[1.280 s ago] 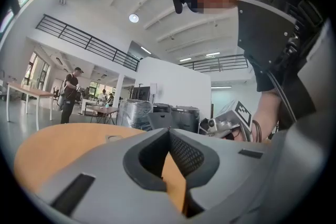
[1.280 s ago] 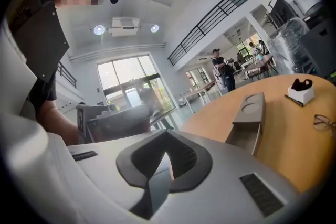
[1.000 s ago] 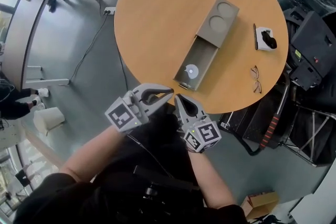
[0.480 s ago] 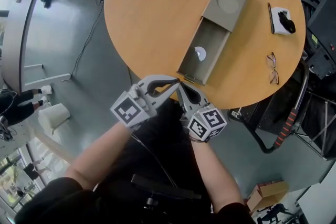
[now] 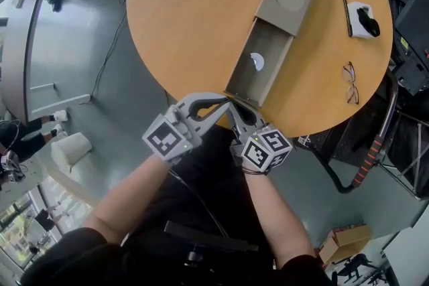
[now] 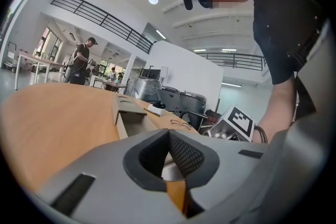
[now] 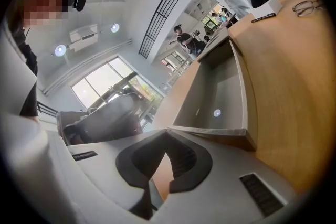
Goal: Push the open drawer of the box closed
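Okay, left claw (image 5: 223, 102) and right claw (image 5: 232, 108) closed, empty, at 6 o'clock end of drawer (image 5: 249, 81); likely light, rigid, push there.

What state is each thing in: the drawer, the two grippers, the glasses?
drawer: open, pulled well out of the box, a small white thing inside.
left gripper: shut, empty, tips at the drawer's front end.
right gripper: shut, empty, beside the left one at the drawer front.
glasses: lying on the table, apart from the box.
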{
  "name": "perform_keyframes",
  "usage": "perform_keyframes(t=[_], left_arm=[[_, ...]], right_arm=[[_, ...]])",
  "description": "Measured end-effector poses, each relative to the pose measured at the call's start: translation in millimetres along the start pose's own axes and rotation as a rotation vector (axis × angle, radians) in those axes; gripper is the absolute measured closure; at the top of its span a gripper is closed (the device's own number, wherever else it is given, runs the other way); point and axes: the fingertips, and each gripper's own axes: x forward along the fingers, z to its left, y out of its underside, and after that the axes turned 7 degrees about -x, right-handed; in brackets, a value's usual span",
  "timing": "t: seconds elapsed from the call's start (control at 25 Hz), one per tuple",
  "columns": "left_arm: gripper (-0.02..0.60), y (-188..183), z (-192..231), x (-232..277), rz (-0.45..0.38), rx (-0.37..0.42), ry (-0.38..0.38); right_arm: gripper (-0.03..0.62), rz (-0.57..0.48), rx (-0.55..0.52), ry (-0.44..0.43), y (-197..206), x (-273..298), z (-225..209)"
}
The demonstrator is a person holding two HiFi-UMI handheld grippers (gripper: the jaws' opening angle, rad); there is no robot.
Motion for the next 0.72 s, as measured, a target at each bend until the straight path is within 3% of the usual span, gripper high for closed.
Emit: perform_keyframes(t=[0.72], left_arm=[[0.549, 12, 16, 11, 0.013, -0.029, -0.018]], right_arm=[[0.586, 0.017, 0.047, -0.004, -8, 12, -13]])
